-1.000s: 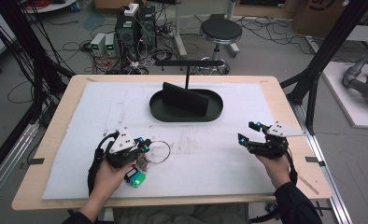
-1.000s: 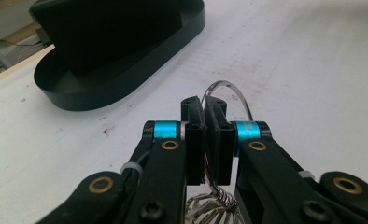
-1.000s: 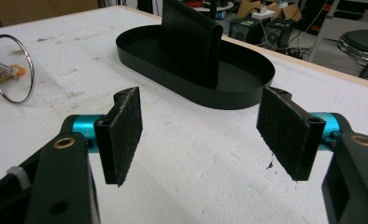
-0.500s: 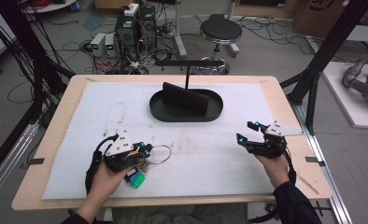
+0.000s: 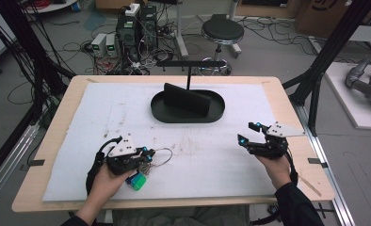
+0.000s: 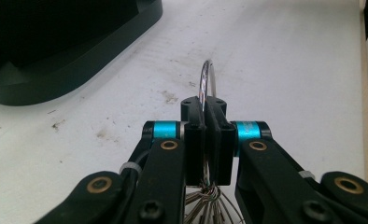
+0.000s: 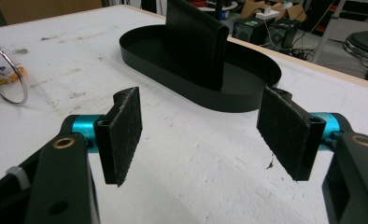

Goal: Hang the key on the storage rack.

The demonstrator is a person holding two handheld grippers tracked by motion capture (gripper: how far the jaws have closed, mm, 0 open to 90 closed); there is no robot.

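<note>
A metal key ring (image 5: 163, 157) with a bunch of keys and a green and blue tag (image 5: 137, 181) lies at the near left of the white mat. My left gripper (image 5: 146, 155) is shut on it. In the left gripper view the ring (image 6: 209, 74) stands upright out of the closed left gripper (image 6: 205, 105), and the keys (image 6: 209, 201) hang below the pads. My right gripper (image 5: 249, 133) is held at the near right, open with nothing between its pads. In its own view the right gripper (image 7: 201, 126) faces the black tray, and the ring (image 7: 20, 93) shows far left.
A black oval tray (image 5: 161, 114) with an upright black slab (image 5: 187, 100) stands at the mat's middle back, under a T-shaped black stand (image 5: 189, 63). The tray's rim (image 7: 238, 100) lies just beyond the right gripper's pads. The wooden table edge (image 5: 294, 117) borders the mat.
</note>
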